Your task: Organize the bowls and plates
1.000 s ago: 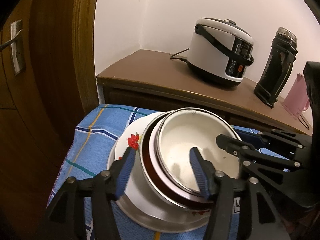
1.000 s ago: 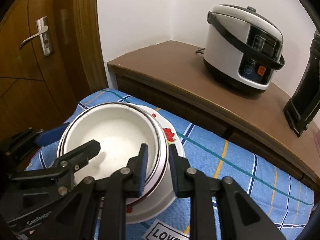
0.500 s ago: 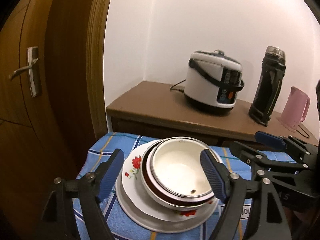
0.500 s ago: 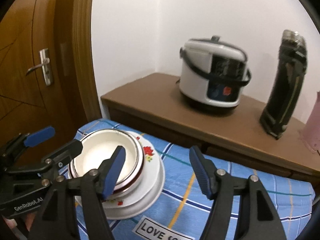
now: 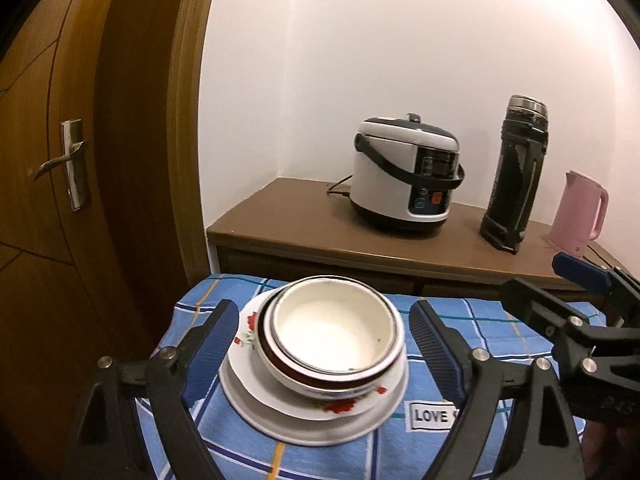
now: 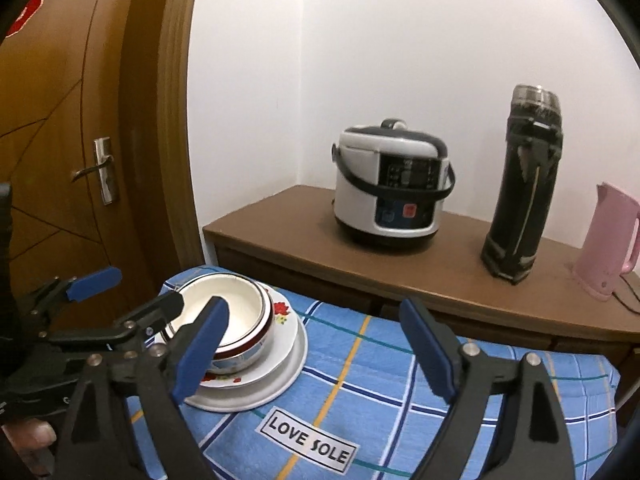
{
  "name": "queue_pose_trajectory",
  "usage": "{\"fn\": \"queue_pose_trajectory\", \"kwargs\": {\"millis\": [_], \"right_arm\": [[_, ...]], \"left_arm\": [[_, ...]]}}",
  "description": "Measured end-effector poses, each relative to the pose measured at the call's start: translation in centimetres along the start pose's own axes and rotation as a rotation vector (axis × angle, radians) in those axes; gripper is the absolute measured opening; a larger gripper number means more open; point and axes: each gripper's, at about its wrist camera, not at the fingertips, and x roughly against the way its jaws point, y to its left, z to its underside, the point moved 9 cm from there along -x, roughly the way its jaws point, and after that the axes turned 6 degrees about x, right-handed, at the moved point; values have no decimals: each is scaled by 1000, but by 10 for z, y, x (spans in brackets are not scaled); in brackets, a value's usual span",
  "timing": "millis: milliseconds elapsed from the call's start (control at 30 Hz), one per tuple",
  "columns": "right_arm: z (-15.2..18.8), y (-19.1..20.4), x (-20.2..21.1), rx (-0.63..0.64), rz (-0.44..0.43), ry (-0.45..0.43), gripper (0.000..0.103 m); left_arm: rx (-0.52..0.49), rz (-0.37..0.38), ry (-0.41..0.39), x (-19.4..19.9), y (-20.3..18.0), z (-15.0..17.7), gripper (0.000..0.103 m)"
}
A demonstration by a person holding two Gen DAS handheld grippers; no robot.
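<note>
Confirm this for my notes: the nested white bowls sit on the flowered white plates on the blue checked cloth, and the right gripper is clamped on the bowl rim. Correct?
Not quite. The nested white bowls do sit on the flowered white plates on the blue checked cloth, but the right gripper grips nothing: its jaws are opening, clear of the rim, in the right wrist view.

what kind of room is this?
Likely a home kitchen or dining corner: a rice cooker, thermos and pink kettle on a sideboard, beside a wooden door.

Bowls (image 5: 334, 332) nested on plates (image 5: 308, 414), cabinet (image 5: 304, 236) behind.
</note>
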Motion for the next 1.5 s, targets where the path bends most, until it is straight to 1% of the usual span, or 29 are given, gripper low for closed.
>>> {"fn": "queue_pose_trajectory", "kwargs": {"millis": [433, 667, 1167, 1500], "right_arm": [[-1, -13, 37, -14, 25, -58, 93], [-1, -18, 48, -21, 31, -72, 94], [-1, -31, 63, -43, 41, -90, 95], [0, -34, 64, -39, 47, -89, 96]], "left_arm": [[-23, 32, 3, 18, -24, 5, 89], [-31, 32, 6, 21, -32, 8, 89], [-32, 25, 1, 27, -37, 8, 89], [-44, 25, 4, 27, -42, 9, 89]]}}
